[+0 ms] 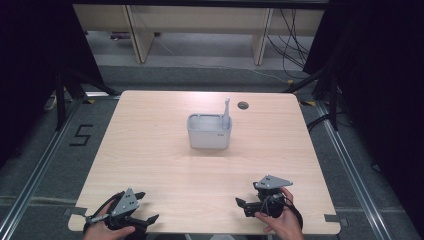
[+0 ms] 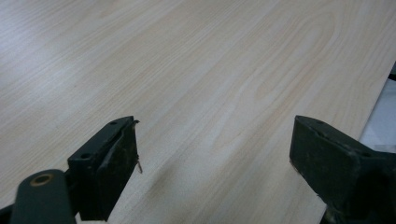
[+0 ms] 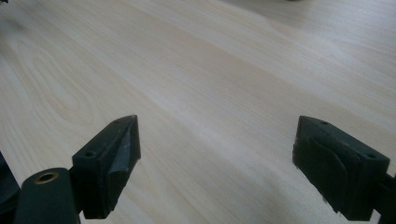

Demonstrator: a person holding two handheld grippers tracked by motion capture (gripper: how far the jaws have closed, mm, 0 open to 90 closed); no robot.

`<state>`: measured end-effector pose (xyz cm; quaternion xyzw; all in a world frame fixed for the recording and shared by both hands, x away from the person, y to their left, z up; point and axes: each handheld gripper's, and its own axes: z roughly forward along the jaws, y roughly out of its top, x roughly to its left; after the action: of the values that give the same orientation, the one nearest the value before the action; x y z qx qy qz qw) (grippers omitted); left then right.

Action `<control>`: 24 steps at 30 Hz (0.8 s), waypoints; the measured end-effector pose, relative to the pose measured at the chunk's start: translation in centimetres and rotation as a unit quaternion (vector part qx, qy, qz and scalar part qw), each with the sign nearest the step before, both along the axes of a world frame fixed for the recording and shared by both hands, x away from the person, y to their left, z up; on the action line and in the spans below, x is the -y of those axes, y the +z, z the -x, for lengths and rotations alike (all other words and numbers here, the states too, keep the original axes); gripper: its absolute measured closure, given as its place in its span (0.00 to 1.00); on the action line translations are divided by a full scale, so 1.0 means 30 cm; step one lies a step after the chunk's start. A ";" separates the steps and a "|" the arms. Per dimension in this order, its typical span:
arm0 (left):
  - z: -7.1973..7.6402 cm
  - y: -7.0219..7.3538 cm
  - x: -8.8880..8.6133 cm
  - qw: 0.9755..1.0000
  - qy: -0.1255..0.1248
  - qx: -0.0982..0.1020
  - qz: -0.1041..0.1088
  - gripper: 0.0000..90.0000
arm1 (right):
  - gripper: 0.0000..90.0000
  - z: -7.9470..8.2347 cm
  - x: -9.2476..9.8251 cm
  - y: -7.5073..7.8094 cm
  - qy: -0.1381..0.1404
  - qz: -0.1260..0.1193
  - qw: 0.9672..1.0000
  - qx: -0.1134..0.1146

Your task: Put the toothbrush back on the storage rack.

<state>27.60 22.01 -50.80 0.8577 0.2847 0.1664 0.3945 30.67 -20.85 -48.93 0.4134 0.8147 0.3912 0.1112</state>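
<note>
Apparently idle: left gripper [image 1: 145,209] and right gripper [image 1: 243,204] rest released, empty, at desk's [image 1: 150,150] near edge. Grey holder [image 1: 209,131] with toothbrush [image 1: 226,114] upright inside sits mid-desk, untouched; any handling remains.

A black numeral "5" [image 1: 80,135] is marked on the grey carpeted floor [image 1: 45,165] just off the left edge of the light wooden table. The grey rectangular plastic container [image 1: 209,131] at mid-table bears a small dark label, too small to read.
</note>
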 end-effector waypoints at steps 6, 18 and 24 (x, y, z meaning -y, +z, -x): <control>0.000 0.001 -0.001 1.000 -0.003 -0.004 -0.001 0.16 | 0.18 0.009 0.007 -0.010 0.020 0.019 1.000 0.012; -0.002 0.000 -0.002 1.000 0.001 0.001 -0.004 0.16 | 0.18 0.043 0.009 -0.021 0.030 0.036 0.999 0.004; -0.001 -0.001 -0.002 1.000 0.005 0.001 0.000 0.16 | 0.18 0.054 0.008 -0.027 0.029 0.041 0.999 0.000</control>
<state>27.62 22.06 -50.83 0.8561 0.2889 0.1692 0.3936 29.06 -21.08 -49.73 0.3850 0.8417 0.3601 0.1167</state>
